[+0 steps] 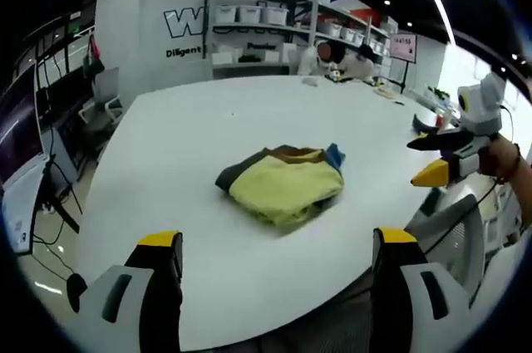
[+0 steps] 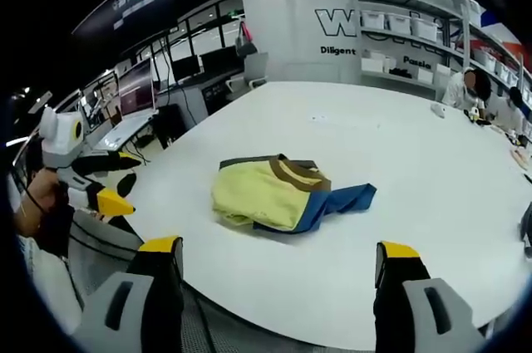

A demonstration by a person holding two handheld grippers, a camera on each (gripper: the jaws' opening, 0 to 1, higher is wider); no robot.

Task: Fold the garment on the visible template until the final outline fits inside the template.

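A folded garment (image 1: 283, 185), yellow with brown and blue parts, lies bunched on the white table (image 1: 191, 137). In the right gripper view the same garment (image 2: 278, 193) shows a brown collar and a blue part sticking out to the right. My left gripper (image 1: 278, 245) is open at the table's near edge, short of the garment, with nothing between its jaws. My right gripper (image 2: 278, 249) is open too, at another side of the table, holding nothing. The right gripper (image 1: 445, 158) appears at the right of the left gripper view; the left gripper (image 2: 100, 183) appears at the left of the right gripper view. No template outline is discernible.
Shelves (image 1: 274, 25) with white bins stand against the far wall. A person (image 1: 337, 58) sits at the table's far end. Desks with monitors (image 2: 137, 87) and chairs line one side. Small items (image 1: 428, 120) lie near the table's right rim.
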